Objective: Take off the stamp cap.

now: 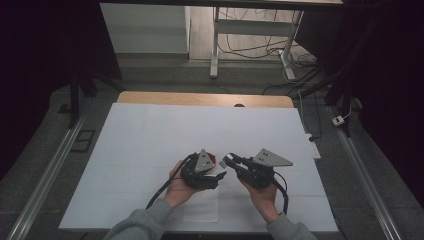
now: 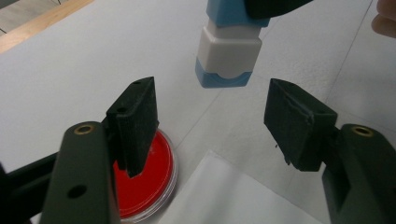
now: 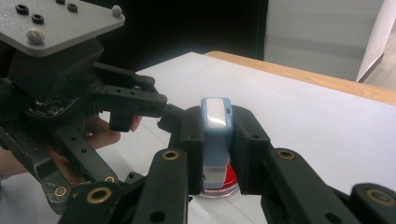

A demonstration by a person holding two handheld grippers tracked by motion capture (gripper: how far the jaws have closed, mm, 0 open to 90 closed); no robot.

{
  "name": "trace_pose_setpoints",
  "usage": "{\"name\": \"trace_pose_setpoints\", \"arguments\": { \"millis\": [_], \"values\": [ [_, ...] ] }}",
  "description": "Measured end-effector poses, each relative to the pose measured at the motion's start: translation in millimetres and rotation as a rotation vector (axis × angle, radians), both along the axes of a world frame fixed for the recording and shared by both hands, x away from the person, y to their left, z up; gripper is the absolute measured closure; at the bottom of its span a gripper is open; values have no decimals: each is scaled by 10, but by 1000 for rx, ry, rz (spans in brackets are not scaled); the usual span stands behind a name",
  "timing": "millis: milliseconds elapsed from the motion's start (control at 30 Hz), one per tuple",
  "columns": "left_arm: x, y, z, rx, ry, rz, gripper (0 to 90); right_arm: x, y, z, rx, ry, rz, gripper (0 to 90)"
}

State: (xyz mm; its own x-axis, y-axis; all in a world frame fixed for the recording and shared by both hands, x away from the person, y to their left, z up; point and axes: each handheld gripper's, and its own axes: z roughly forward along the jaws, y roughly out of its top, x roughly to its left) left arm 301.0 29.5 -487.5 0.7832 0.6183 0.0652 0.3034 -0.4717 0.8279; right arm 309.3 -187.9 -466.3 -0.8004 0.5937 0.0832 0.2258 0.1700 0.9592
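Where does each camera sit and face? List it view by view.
High view: above the table's near side, looking forward and down; forearms, both hands.
Left gripper view: on the left gripper, open jaws facing the blue-white stamp; red ink pad below.
Right gripper view: on the right gripper, clamping the stamp.
Shared: stamp, pad.

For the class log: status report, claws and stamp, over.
Right claw shut on blue-and-white stamp. Left claw open, stamp's end ahead. Red ink pad below, nothing blocking.

The stamp hangs beside the dish on the paper sheet.
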Motion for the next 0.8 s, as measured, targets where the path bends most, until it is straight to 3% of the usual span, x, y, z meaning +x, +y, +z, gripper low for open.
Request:
{"name": "trace_pose_setpoints", "arguments": {
  "millis": [533,800],
  "values": [
    [28,-60,-27,10,-17,3,406,-1,-2,-12,8,-1,-6,755],
    [28,-77,-31,12,-31,-3,490,-1,0,-21,16,6,-6,755]
  ]
}}
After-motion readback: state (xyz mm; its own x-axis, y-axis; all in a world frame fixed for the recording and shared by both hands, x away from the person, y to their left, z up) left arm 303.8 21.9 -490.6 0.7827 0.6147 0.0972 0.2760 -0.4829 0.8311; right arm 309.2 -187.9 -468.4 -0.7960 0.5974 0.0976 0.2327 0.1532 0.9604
